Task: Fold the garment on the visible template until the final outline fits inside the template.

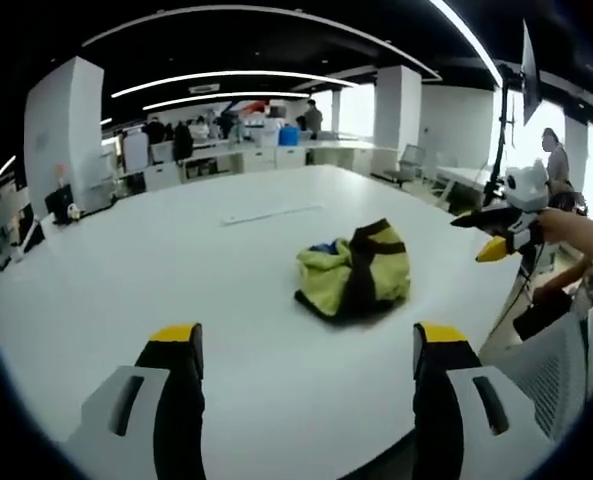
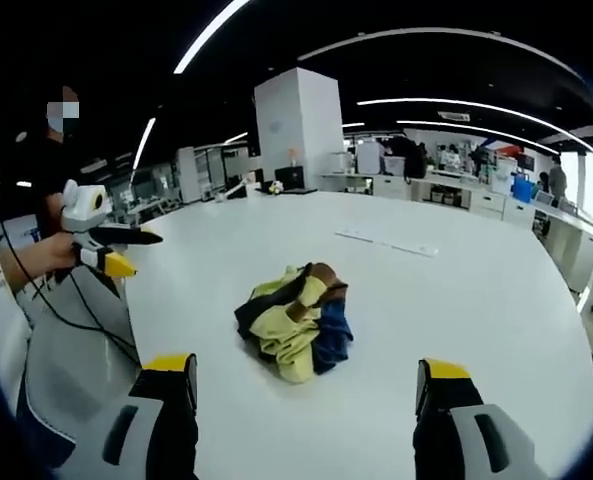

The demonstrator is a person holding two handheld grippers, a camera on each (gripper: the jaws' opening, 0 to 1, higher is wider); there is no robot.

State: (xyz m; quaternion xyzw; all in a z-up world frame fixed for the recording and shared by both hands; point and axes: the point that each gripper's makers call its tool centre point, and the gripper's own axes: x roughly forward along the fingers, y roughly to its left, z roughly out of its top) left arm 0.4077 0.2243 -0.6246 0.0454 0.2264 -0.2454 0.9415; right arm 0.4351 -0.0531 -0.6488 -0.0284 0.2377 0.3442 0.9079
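A crumpled garment [image 1: 354,270], yellow-green with black bands and a bit of blue, lies bunched on the white table [image 1: 176,260]. In the right gripper view the same garment [image 2: 296,320] sits just ahead of the jaws. My left gripper [image 1: 306,335] is open, its yellow-tipped jaws wide apart over the near table with nothing between them. My right gripper [image 2: 306,368] is open too, and holds nothing. Each gripper appears in the other's view, held off the table's edge: the right gripper [image 1: 498,228] and the left gripper [image 2: 111,250]. A thin pale strip [image 1: 271,212] lies on the table beyond the garment.
The table's edge curves close behind the garment, with a grey chair [image 1: 551,375] beside it. A person's forearm [image 1: 581,235] and a cable [image 2: 76,310] hang near that edge. Office desks [image 1: 236,155] and pillars [image 2: 298,125] stand far behind.
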